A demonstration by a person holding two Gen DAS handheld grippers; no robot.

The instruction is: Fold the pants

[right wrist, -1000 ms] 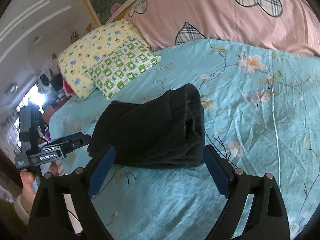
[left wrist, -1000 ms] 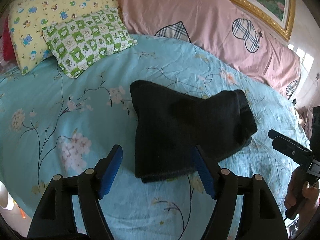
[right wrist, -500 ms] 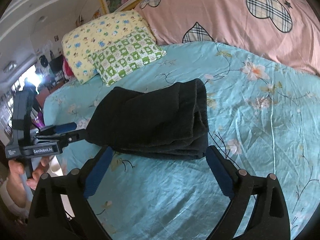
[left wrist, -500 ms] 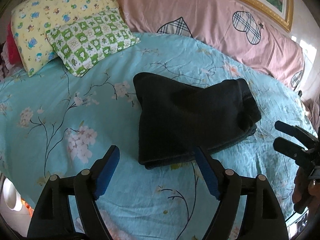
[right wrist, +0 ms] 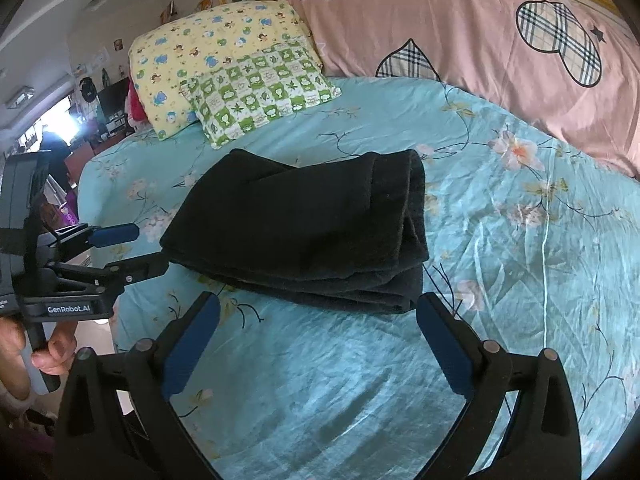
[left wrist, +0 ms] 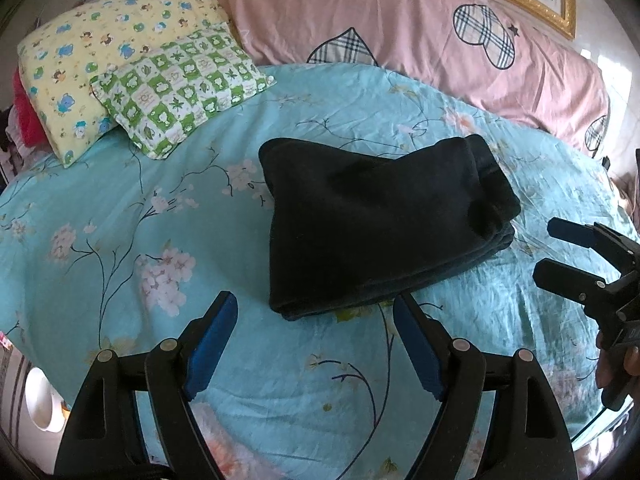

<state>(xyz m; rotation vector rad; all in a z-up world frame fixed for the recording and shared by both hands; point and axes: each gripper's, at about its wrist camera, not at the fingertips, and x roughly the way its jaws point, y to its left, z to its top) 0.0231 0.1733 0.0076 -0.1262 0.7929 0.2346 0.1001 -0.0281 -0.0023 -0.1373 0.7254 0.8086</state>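
Note:
The black pants [left wrist: 376,220] lie folded into a thick bundle on the light blue flowered bedsheet [left wrist: 120,240]; they also show in the right wrist view [right wrist: 304,228]. My left gripper [left wrist: 314,304] is open and empty, just short of the bundle's near edge. My right gripper [right wrist: 318,304] is open and empty, just short of the bundle's other side. Each gripper shows in the other's view: the right one [left wrist: 548,248] at the right edge, the left one [right wrist: 150,248] at the left, touching nothing.
A yellow cartoon pillow [left wrist: 88,60] and a green checkered pillow [left wrist: 180,84] lie at the back left. A pink quilt with plaid hearts [left wrist: 420,32] runs along the back. The bed's edge drops off at the left [right wrist: 92,184].
Both grippers have drawn back from the folded pants, which now lie farther from the fingertips. The pants have not moved.

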